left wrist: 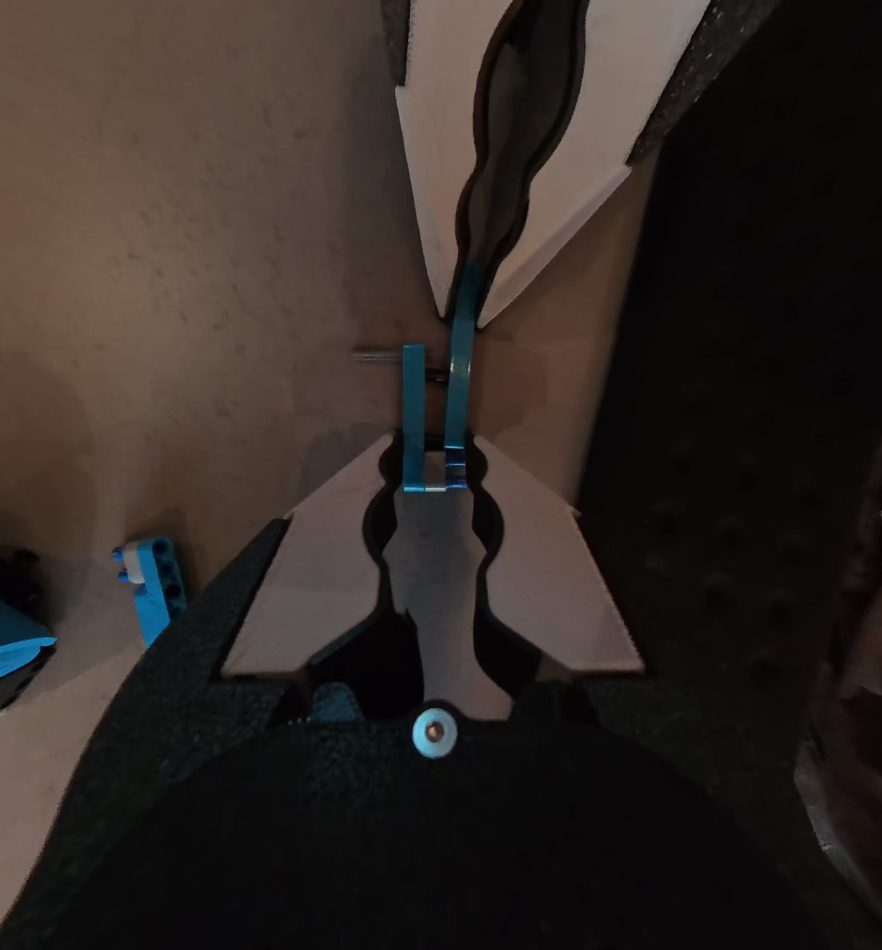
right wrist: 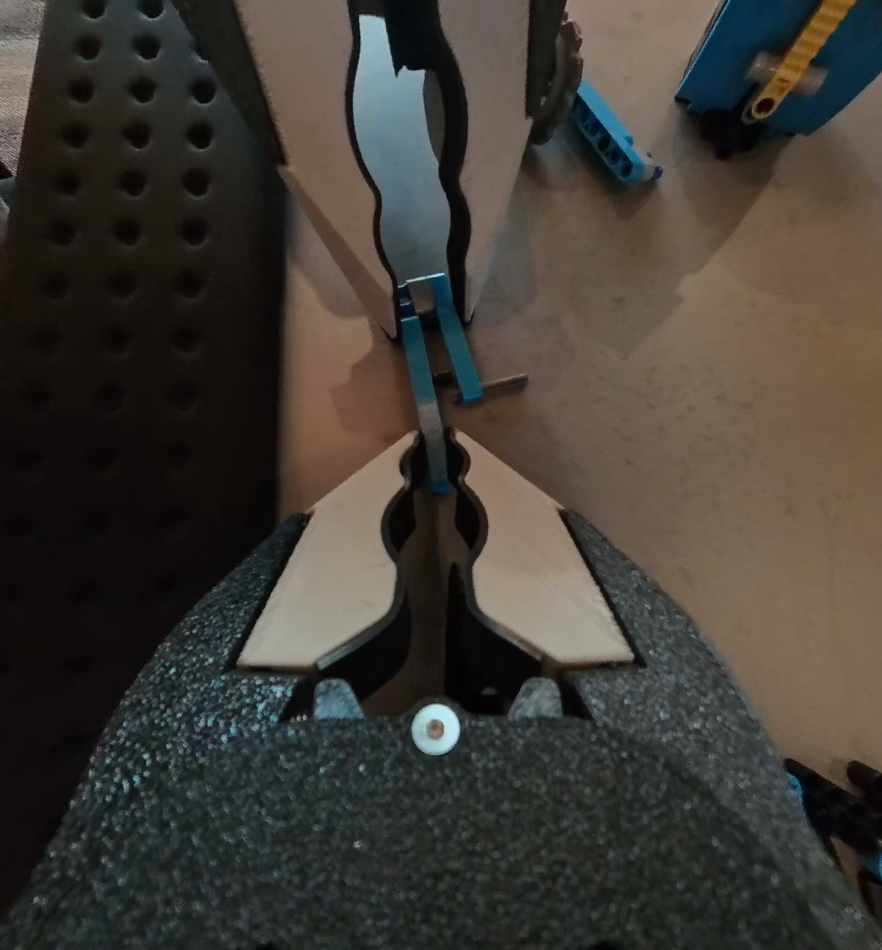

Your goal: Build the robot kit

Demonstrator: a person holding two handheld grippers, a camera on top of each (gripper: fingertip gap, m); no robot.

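I am looking down both wrist cameras at one small blue assembly [left wrist: 431, 421] held between the two grippers above the tan surface [left wrist: 171, 257]. Nearest in the left wrist view, the left gripper [left wrist: 431, 462] is closing its jaws on the assembly's near end — two thin blue strips joined by a small grey block and a dark blue stud. Past that, the right-hand strip is running on into the right gripper [left wrist: 462, 313], which is coming in from the top of the view with its jaws pinched shut on that strip. A thin grey pin [left wrist: 377, 354] is sticking out sideways from the strips.

In the right wrist view the right gripper [right wrist: 436, 462] is sitting nearest, its jaws clamped on one blue strip of the assembly [right wrist: 436, 360]; beyond it the left gripper [right wrist: 426, 308] is gripping the block end.

Farther off on the surface, a short blue beam with holes [right wrist: 611, 139] is lying near a larger blue model with a yellow toothed strip [right wrist: 788, 61] — both well apart from the grippers. A black perforated panel [right wrist: 120, 257] is standing along the surface's edge.
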